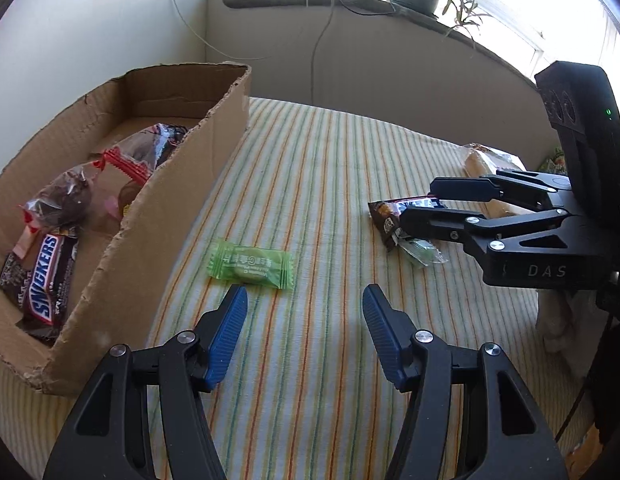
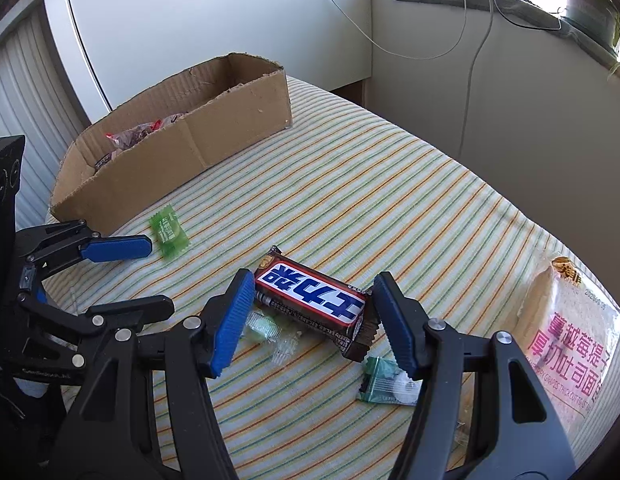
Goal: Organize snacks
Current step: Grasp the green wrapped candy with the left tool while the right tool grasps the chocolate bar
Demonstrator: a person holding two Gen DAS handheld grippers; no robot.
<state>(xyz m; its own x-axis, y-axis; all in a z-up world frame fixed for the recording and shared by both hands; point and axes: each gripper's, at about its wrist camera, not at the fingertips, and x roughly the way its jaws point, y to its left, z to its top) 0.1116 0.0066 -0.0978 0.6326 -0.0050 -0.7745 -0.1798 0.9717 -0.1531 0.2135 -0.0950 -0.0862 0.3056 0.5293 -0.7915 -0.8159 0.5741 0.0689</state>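
one cardboard box [image 2: 230,136], two green candies [image 1: 250,265] outside it.

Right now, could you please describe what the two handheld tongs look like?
Both look alike. The left tongs have black skeletal linkage arms with triangular cut-outs, silver round pivot pins, and ribbed blue pads on the fingers. The right tongs match; seen from the left camera, their black body carries white "DAS" lettering and a small green light. No sleeves or hands are visible.
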